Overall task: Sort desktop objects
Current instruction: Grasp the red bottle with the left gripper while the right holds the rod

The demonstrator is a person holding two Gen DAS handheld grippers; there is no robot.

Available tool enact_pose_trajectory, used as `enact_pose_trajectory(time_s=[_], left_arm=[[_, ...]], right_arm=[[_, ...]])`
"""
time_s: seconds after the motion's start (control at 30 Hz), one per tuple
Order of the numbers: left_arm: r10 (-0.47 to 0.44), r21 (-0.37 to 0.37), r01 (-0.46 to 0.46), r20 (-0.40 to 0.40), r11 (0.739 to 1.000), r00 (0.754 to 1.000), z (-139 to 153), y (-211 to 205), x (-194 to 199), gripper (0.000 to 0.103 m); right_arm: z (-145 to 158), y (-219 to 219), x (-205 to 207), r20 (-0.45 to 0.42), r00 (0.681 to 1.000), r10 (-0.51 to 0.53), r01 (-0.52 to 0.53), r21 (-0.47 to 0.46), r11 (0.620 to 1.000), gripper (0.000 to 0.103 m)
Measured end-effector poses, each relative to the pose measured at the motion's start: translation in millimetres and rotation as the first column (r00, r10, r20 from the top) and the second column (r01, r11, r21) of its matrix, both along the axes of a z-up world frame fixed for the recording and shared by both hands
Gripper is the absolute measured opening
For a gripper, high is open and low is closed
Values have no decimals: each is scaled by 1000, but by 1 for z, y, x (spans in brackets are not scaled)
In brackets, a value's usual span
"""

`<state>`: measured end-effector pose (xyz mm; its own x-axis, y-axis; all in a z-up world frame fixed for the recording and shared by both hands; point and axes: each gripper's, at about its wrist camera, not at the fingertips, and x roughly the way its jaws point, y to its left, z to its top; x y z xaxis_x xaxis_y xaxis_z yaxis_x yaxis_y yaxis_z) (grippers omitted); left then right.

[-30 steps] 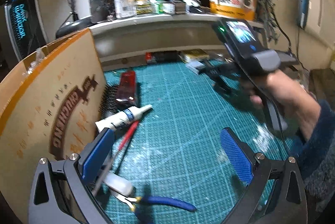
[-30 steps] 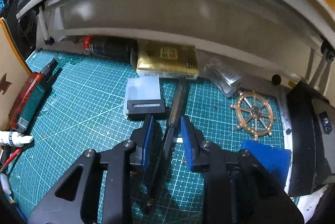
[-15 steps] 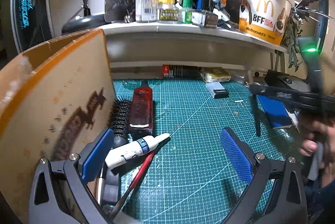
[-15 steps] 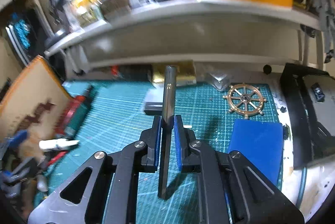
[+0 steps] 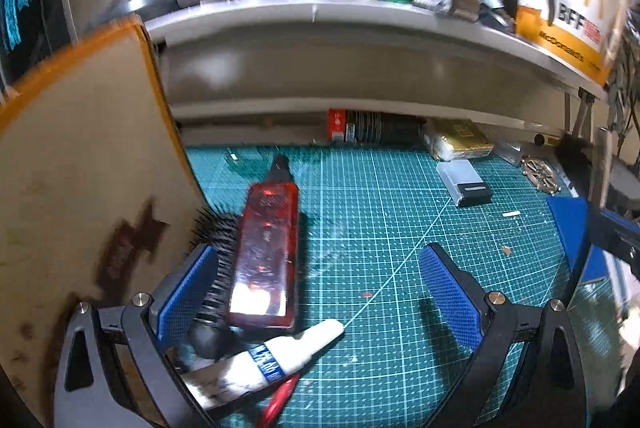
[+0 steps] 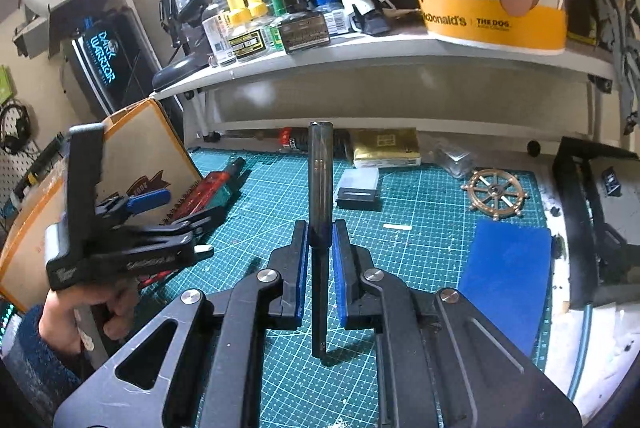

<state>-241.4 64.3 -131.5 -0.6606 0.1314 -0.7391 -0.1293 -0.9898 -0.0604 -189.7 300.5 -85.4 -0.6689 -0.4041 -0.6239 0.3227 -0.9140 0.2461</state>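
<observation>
Clamped between the blue pads of the right gripper [image 6: 321, 242], a dark slim craft knife [image 6: 320, 188] stands along the gripper's axis, its capped end pointing forward toward the shelf [image 6: 400, 56] and its lower end reaching back between the fingers, raised clear of the green cutting mat [image 6: 420, 212]. Beyond it on the mat lie a small clear-and-black case [image 6: 357, 190], a gold packet [image 6: 386, 147] against the back wall, a brass ship's wheel [image 6: 495, 193] to the right, and a blue pad [image 6: 508, 276] nearer on that side. To the left, the left gripper [image 5: 318, 292] hangs over the mat with its jaws spread wide and nothing held; between and just ahead of its fingers lie a red transparent case [image 5: 266, 256], a black bristle brush [image 5: 216, 260] touching the case's left side, and a white glue tube [image 5: 276, 360] crossing below them. A cardboard box [image 5: 80, 156] stands immediately left of these items. A hand [image 6: 80, 316] in a blue sleeve grips the left gripper's handle.
</observation>
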Motion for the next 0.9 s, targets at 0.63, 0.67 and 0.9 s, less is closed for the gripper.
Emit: enact_pose_trajectory(time_s=[0.63,0.67,0.9], left_arm=[[87,40,-91,96,995,992,-26,-3,-29,55],[88,21,-90,93,996,992,-26,-1,-30,54],[22,-25,-21,50,999,999,-17,18,-18,35]], right_arm=[[-2,2,2,15,1000,16,-15,-21,1000,11],[-2,2,1,15,1000,17,-17,-17,1000,11],[-7,-3,1,15,1000,24,-25,10,1000,11]])
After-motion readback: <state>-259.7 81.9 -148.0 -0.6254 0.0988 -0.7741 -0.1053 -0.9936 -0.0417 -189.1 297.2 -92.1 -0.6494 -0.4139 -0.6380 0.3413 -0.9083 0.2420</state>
